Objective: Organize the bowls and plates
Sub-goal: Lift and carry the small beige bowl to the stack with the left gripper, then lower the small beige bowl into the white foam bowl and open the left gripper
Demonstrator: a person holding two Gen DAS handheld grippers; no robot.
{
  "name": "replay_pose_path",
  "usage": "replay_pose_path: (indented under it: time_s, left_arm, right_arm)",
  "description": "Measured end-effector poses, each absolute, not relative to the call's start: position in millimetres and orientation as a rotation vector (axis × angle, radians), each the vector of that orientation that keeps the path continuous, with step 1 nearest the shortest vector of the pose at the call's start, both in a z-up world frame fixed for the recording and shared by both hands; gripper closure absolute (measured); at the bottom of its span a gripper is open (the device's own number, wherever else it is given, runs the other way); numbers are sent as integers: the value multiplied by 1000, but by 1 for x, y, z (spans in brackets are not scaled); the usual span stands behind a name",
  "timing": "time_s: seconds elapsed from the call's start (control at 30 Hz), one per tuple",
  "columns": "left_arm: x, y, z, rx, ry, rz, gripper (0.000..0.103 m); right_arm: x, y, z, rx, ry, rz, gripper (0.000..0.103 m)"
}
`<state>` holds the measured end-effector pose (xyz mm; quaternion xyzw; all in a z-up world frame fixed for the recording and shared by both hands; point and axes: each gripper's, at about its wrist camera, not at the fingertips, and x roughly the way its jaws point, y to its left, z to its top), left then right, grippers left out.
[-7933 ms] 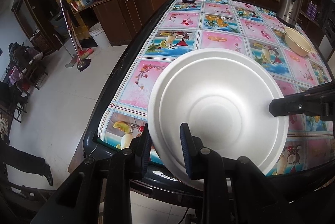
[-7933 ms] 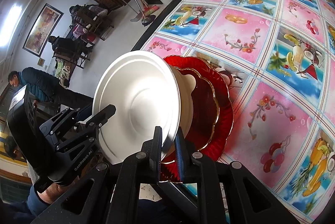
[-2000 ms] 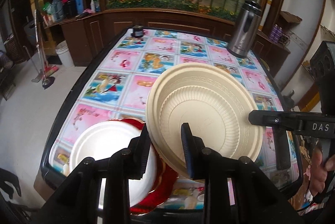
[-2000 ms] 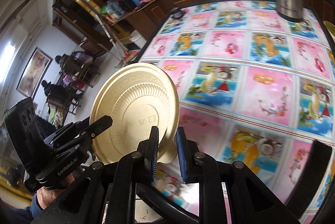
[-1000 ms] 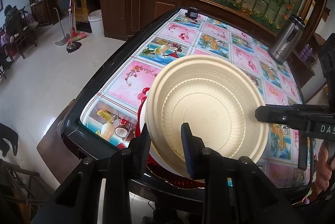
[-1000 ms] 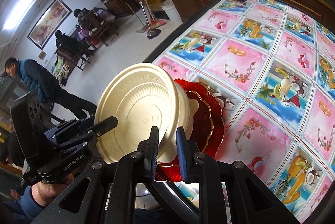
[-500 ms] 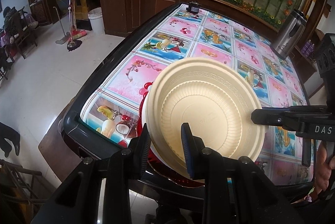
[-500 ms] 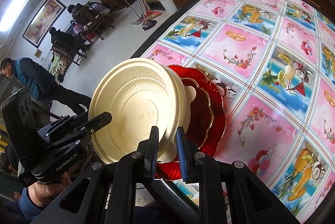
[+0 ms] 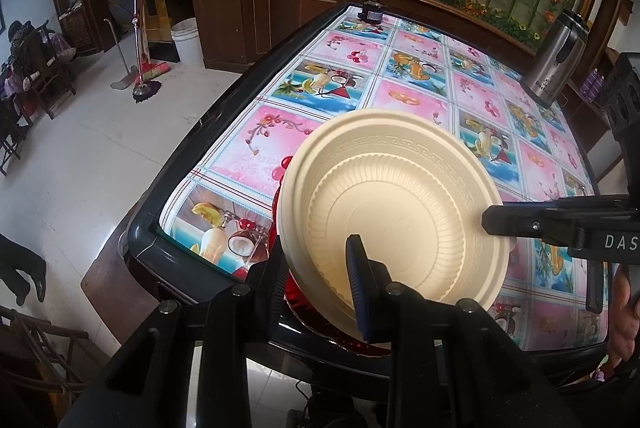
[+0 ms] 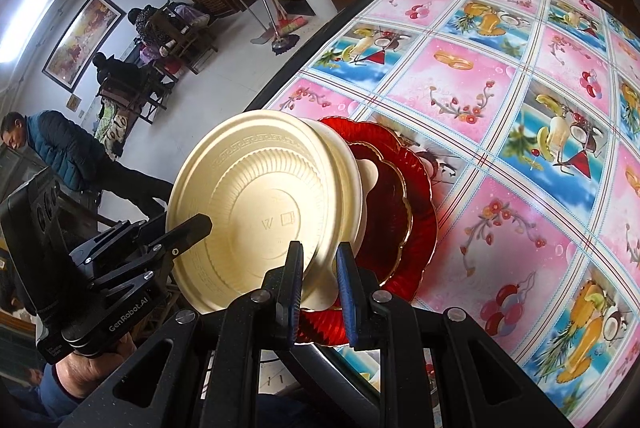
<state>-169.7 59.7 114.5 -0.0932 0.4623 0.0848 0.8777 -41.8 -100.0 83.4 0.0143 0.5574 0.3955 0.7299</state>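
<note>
Low in the middle of both frames, I have my left tongs (image 9: 320,280) and my right tongs (image 10: 318,288) each pinched on opposite rim edges of the cream plate (image 9: 394,216). It sits over a white plate (image 10: 366,180) (only a sliver shows), which is stacked on the red plate (image 10: 416,212) at the near corner of the worktop (image 9: 416,96). At the upper right of the left view a steel kettle (image 9: 554,58) stands well apart from the stack.
</note>
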Motion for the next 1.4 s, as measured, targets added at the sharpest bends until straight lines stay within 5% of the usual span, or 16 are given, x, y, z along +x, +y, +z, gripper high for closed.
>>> replay_pose_path:
  time_s: [1.4]
  left_arm:
    - [-170,58,114,-182,967,184,76]
  right_arm:
    - [-44,-98,83,31,1219,875,83]
